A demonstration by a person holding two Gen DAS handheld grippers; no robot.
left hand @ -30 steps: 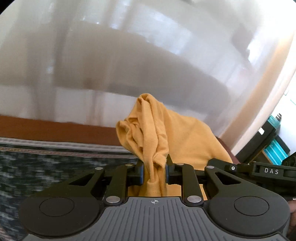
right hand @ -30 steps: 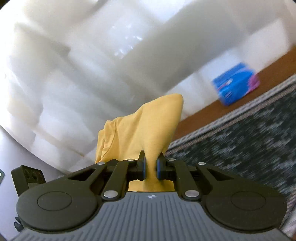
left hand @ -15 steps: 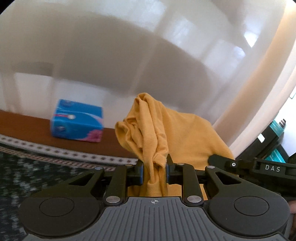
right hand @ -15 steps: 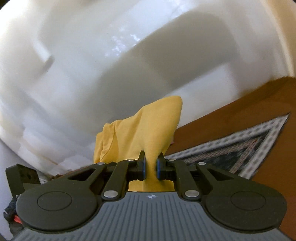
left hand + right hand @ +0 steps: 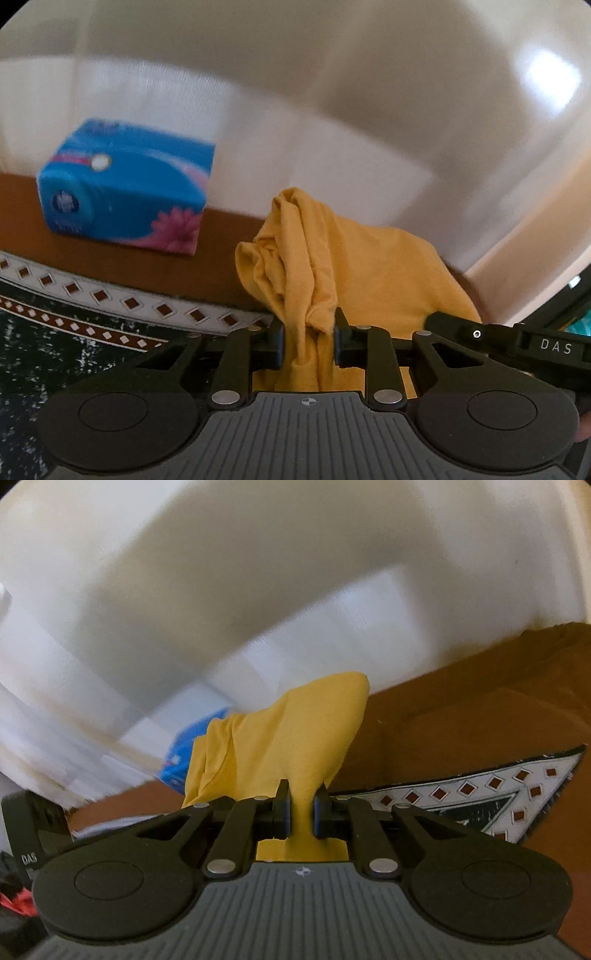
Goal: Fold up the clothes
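The left gripper [image 5: 308, 341] holds a bunched fold of the yellow garment [image 5: 369, 273] between its jaws; the jaws have just been opening a little, but the cloth is between them and the pads touch it on both sides. The right gripper [image 5: 301, 810] has its jaws closed on a thinner, smoother part of the same yellow garment [image 5: 280, 738], which rises above the fingers in a soft peak. In the left wrist view the garment stretches from the left gripper to the right, where the black body of the other gripper, marked with white letters, shows near the right edge. The garment hangs in the air between the two grippers, above the brown surface [image 5: 122, 254] and near the far border of the patterned rug [image 5: 92, 295], which has a white band with small brown diamonds and a dark middle. A blue tissue pack [image 5: 125, 188] with a pink flower stands on the brown surface beyond the rug, to the left of the garment, close to the white wall. In the right wrist view one corner of the rug [image 5: 517, 790] is on the right, and part of the blue tissue pack [image 5: 181, 753] shows behind the cloth.
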